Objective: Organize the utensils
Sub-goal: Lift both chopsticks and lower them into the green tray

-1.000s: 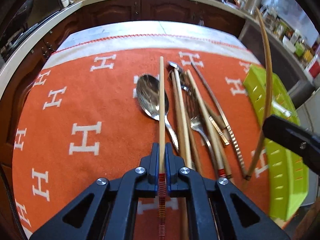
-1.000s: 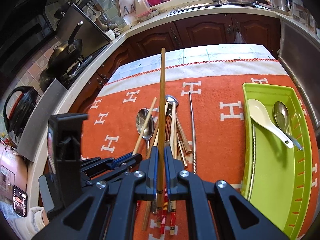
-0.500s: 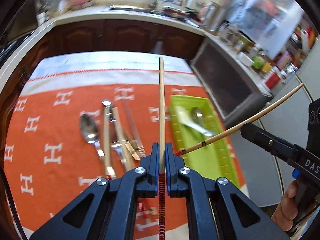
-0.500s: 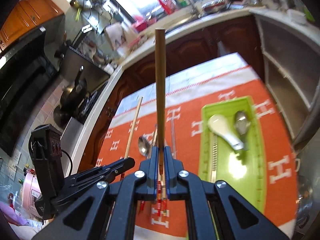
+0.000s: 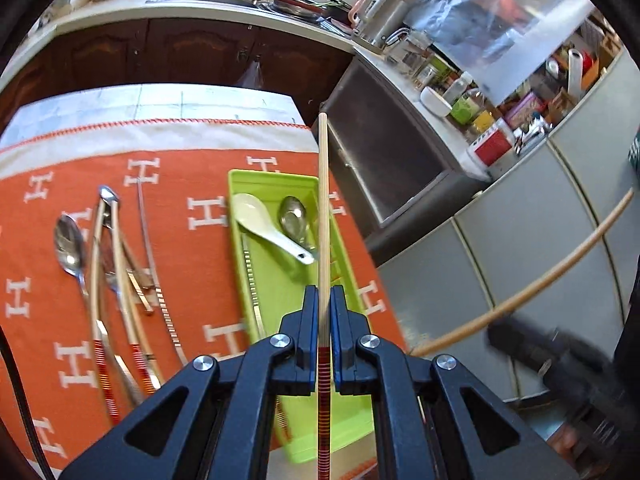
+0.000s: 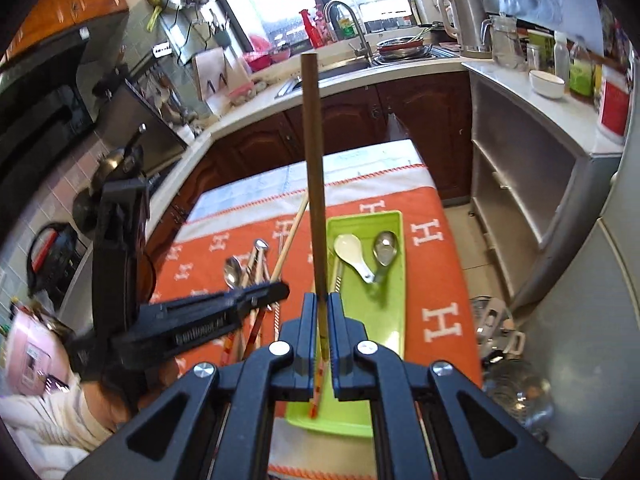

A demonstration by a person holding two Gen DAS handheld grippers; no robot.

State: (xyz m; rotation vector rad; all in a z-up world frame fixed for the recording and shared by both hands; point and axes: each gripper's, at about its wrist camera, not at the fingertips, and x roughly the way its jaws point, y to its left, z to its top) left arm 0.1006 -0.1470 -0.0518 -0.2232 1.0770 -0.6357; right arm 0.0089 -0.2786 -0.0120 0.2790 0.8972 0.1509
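My left gripper [image 5: 324, 304] is shut on a pale chopstick [image 5: 323, 200] with a red-banded end, held in the air over the green tray [image 5: 280, 300]. My right gripper [image 6: 320, 308] is shut on a darker wooden chopstick [image 6: 314, 160], also above the tray [image 6: 380, 312]. In the tray lie a white ceramic spoon [image 5: 264, 224], a metal spoon [image 5: 294, 216] and a metal chopstick [image 5: 250, 280]. More chopsticks [image 5: 120, 280] and a spoon [image 5: 70, 248] lie in a pile on the orange cloth [image 5: 192, 264] to the left. Each gripper shows in the other's view: the right [image 5: 504, 336] blurred, the left [image 6: 282, 290] beside the tray.
The tray sits near the right edge of the table; beyond it are the floor and grey cabinets [image 5: 520, 240]. A metal rack [image 6: 500, 332] stands on the floor to the right. Dark wooden cupboards [image 6: 360, 120] line the back. A person's sleeve [image 6: 60, 420] is at lower left.
Both grippers rose and swung right, from over the utensil pile to over the green tray. Each kept its chopstick clamped.
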